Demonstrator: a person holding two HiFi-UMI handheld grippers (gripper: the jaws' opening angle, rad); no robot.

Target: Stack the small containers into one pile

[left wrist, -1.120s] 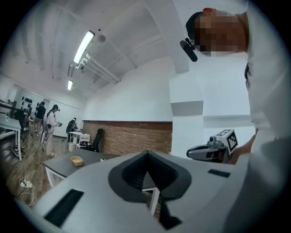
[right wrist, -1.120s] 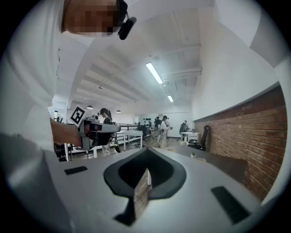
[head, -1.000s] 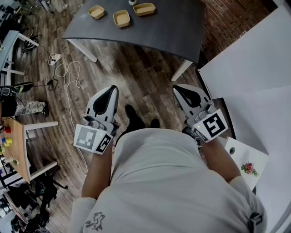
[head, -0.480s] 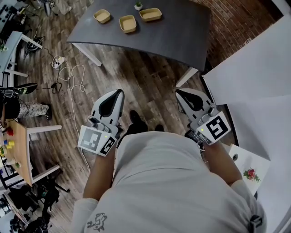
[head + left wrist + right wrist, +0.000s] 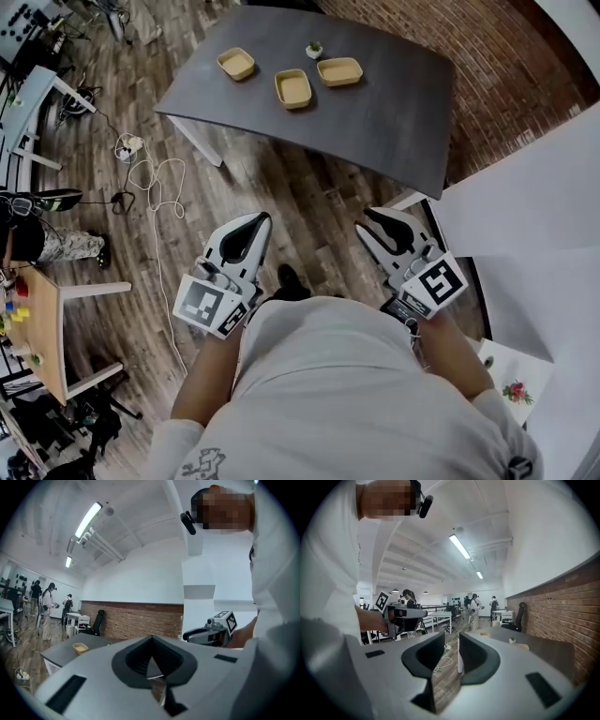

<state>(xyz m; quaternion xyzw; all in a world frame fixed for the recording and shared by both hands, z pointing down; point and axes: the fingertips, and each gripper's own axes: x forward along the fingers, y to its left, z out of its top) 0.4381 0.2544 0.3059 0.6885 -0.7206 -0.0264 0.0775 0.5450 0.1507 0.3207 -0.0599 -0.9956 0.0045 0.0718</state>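
Head view: my white left gripper, jaws together, and right gripper, just opening on nothing, stand well apart from three shallow tan containers; a rushed reach could scatter them.

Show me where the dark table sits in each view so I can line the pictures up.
Head view: the dark table fills the top centre.
Left gripper view: the table sits low at the left, beyond the jaws.
Right gripper view: the table is right of centre, past the jaws.
Shared landmark: the brick wall runs along the table's far side in all three views.
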